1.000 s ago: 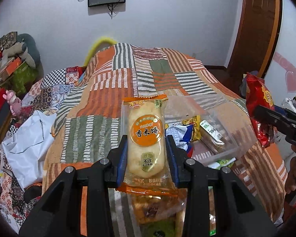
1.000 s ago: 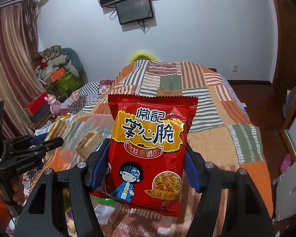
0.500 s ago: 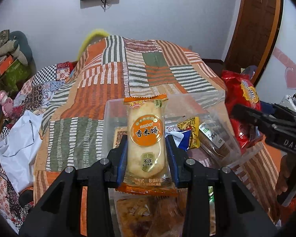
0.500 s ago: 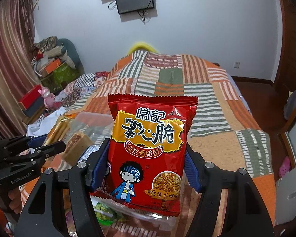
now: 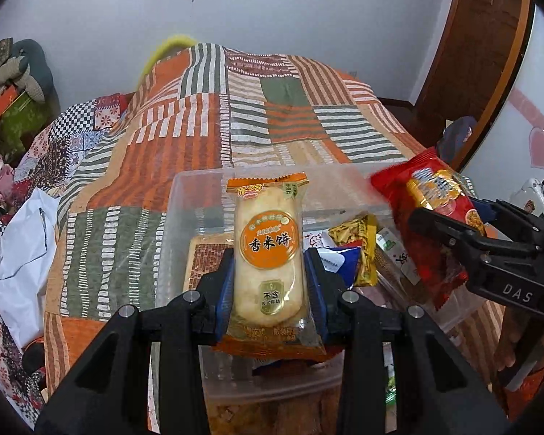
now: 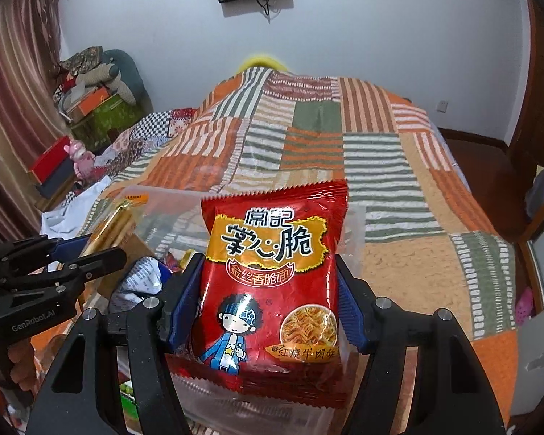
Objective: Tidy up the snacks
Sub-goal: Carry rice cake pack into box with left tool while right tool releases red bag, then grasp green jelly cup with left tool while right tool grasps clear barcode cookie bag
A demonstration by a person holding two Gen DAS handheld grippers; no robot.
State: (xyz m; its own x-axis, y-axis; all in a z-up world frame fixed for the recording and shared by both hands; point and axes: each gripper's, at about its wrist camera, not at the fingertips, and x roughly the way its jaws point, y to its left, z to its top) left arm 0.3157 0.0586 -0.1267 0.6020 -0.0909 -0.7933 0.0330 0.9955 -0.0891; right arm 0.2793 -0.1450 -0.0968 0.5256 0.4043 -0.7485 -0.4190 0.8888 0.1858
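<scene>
Over the clear plastic bin (image 5: 185, 217) on the bed, the left gripper (image 5: 269, 282) pinches the rice cracker pack (image 5: 268, 253) at its stiff waist while the right gripper (image 6: 268, 311), half-spread, squeezes the light, crinkly, slippery noodle snack bag (image 6: 272, 275) mid-body, its brittle contents likely best gripped gently.

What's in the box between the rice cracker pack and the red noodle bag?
In the left wrist view, a yellow snack packet and a blue-and-white wrapper lie in the clear box between the rice cracker pack and red noodle bag.
</scene>
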